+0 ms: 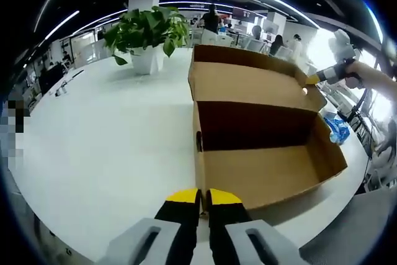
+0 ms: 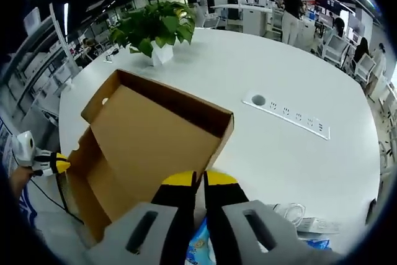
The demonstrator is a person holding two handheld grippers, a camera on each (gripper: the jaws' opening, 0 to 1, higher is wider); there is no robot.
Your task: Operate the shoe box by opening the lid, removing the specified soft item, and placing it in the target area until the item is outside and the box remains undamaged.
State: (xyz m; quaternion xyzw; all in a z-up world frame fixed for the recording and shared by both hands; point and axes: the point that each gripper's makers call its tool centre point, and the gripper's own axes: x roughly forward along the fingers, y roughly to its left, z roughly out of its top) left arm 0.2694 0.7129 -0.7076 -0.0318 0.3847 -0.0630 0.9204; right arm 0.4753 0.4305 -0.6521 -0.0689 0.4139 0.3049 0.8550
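A: While the shoe box (image 1: 267, 172) sits with its lid (image 1: 248, 85) flipped right back, I can see into the tray, and it looks bare: plain cardboard walls and floor.

B: Right, and the blue soft pack (image 1: 338, 130) lies out on the tabletop (image 1: 111, 141), just beside the box's far side, under the right hand-held gripper (image 2: 198, 181). It's near a clear plastic packet (image 2: 304, 218).

A: How would that pack handle?

B: My guess is light, squashy and a bit slick. Pinch a bunched fold near its middle, gently. The box is thin card, so go easy on the rims.

A: And the jaws?

B: The right pair is pressed together by the lid's edge. I can't tell if they nip it. The left hand-held gripper (image 1: 201, 198) is pressed together too, holding nothing, at the box's near wall.
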